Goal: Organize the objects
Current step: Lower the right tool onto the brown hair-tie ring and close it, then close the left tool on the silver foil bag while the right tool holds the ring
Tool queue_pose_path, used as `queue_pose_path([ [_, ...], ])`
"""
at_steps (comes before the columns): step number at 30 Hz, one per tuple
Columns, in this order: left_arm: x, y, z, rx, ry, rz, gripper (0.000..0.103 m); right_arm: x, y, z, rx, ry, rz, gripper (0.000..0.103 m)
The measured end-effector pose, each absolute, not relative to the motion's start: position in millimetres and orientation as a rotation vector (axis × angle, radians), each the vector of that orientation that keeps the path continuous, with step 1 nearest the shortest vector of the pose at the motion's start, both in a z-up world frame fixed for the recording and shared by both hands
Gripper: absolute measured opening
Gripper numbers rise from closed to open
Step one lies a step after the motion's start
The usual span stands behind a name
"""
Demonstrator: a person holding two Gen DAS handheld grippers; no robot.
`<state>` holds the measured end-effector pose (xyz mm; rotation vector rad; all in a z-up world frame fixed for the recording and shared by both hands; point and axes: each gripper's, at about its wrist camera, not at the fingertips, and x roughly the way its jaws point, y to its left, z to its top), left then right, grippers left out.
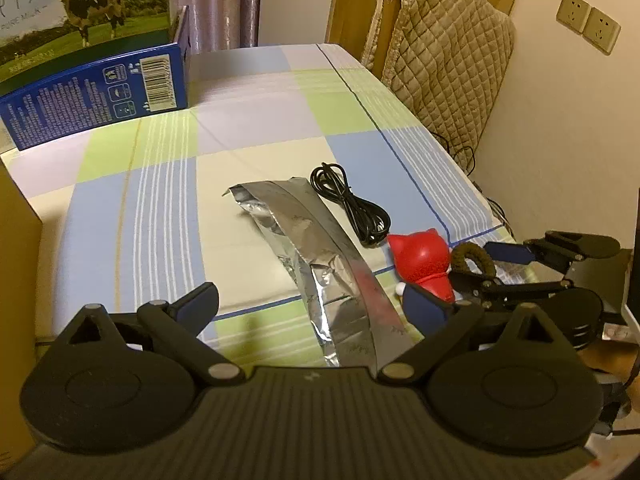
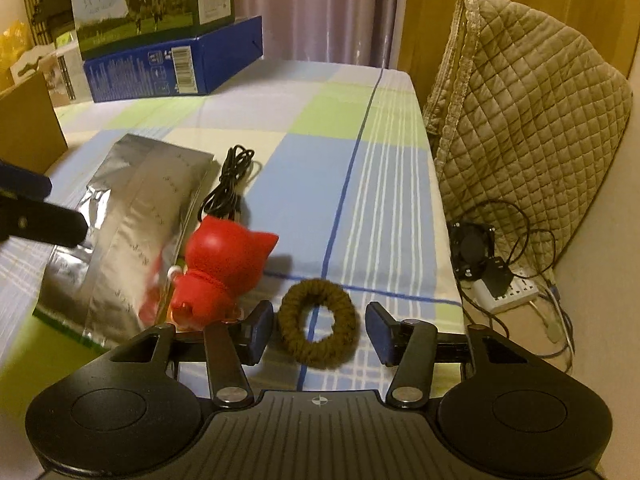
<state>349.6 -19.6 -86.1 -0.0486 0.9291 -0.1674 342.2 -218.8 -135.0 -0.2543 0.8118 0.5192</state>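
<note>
A silver foil bag lies on the checked cloth, with a coiled black cable beside it and a red cat figurine to its right. My left gripper is open and empty above the near end of the bag. In the right wrist view, my right gripper is open, its fingers on either side of a brown hair tie lying flat on the cloth. The figurine, the bag and the cable lie to its left. The left gripper's finger shows at the left edge.
A blue box with a milk carton box on it stands at the back left. A cardboard box is at the left. A quilted cover hangs on a chair at the right, above a power strip and wires.
</note>
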Motion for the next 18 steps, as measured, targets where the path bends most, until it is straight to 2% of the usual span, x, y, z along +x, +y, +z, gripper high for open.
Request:
queue_pose_path([
  [1,351,-20,-87,-0.051,0.931,-0.17,0.095,343,-218,-136,-0.25,0.808,0.519,0.044],
  [2,353,-21,-89,-0.055,0.934,-0.175,0.094,343,-218,-135,-0.242,0.807,0.521,0.035],
  [6,362,-24,-98,-0.073,0.951,-0.185,0.088,340,-213,-133,-0.248,0.805,0.53,0.017],
  [10,372,-22,-107,-0.124,0.97,-0.194,0.083,334,-213,-131,-0.245,0.809,0.516,0.015],
  [12,376,-22,-112,-0.135,0.987,-0.191,0.07,330,-216,-130,-0.225,0.817,0.509,0.015],
  [14,378,-24,-115,-0.126,0.999,-0.189,0.063,324,-218,-130,-0.21,0.825,0.508,0.015],
  [17,375,-27,-115,-0.134,0.999,-0.222,0.042,316,-221,-127,-0.207,0.832,0.506,0.015],
  [18,373,-29,-114,-0.126,1.005,-0.216,0.041,313,-223,-125,-0.203,0.835,0.505,0.015],
])
